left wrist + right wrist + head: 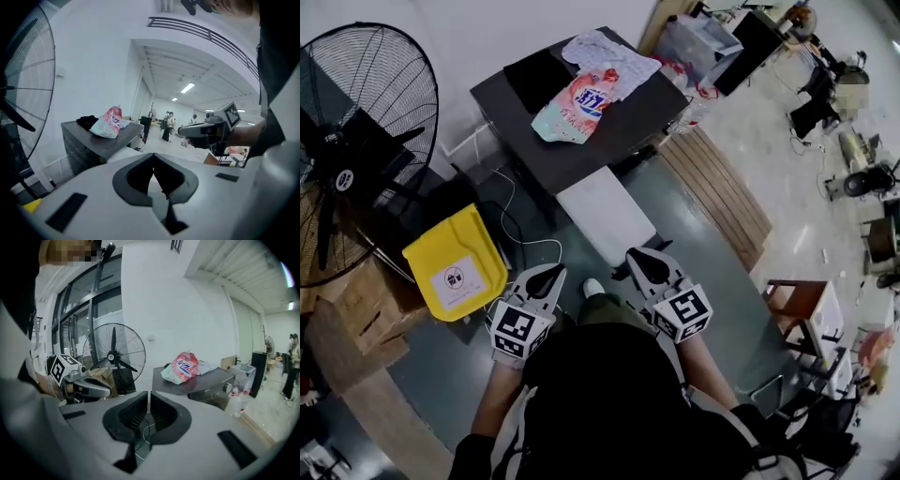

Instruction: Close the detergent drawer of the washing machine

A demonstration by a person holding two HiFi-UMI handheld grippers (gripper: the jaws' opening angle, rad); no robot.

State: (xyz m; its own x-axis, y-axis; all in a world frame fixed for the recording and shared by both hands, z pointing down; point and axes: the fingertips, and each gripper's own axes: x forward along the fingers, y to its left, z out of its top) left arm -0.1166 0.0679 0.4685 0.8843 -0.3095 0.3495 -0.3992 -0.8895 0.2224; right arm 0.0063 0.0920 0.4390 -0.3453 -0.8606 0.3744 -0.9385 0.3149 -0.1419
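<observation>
My left tool (546,277), right tool (644,263) nearest, both pinched closed, empty. Washing machine (628,127) ahead, well apart, slightly nearer right tool. Detergent drawer: possibly white slab (605,214) projecting toward me; can't confirm.

A white wall (187,310) stands behind a big black fan (356,159), with tall windows (89,301) beside it. The floor (712,281) is grey-green and shiny. A yellow bin (457,264) is near cardboard boxes (356,309). Wooden planks (722,192) lie on the floor. Long ceiling lamps (187,87) are lit.
</observation>
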